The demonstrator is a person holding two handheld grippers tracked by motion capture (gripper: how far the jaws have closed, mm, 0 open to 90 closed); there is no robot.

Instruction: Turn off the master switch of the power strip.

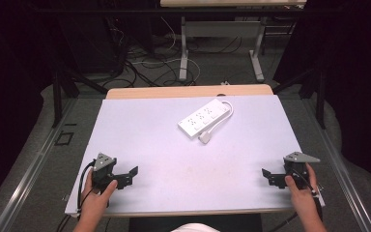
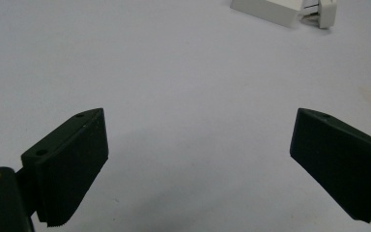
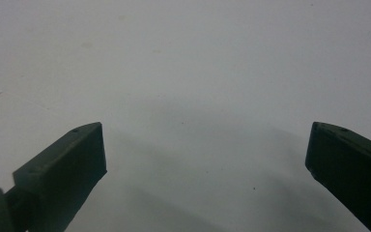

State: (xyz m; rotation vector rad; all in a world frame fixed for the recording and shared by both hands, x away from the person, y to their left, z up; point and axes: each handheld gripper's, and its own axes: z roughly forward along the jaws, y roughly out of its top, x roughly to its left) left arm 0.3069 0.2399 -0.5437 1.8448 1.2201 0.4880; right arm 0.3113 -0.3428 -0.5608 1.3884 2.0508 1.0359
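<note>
A white power strip lies slantwise on the far middle of the pale table, its cord looped at the right end and its white plug beside it. One end of the power strip and the plug sit at the top of the left gripper view. My left gripper rests near the front left corner, held by a hand, open and empty; its jaws stand wide apart. At the front right, my right gripper is open too, nothing between its fingers.
Beyond the table's far wooden edge the floor holds tangled cables and the metal legs of another desk. Dark curtains and stands flank both sides. Bare tabletop separates both grippers from the strip.
</note>
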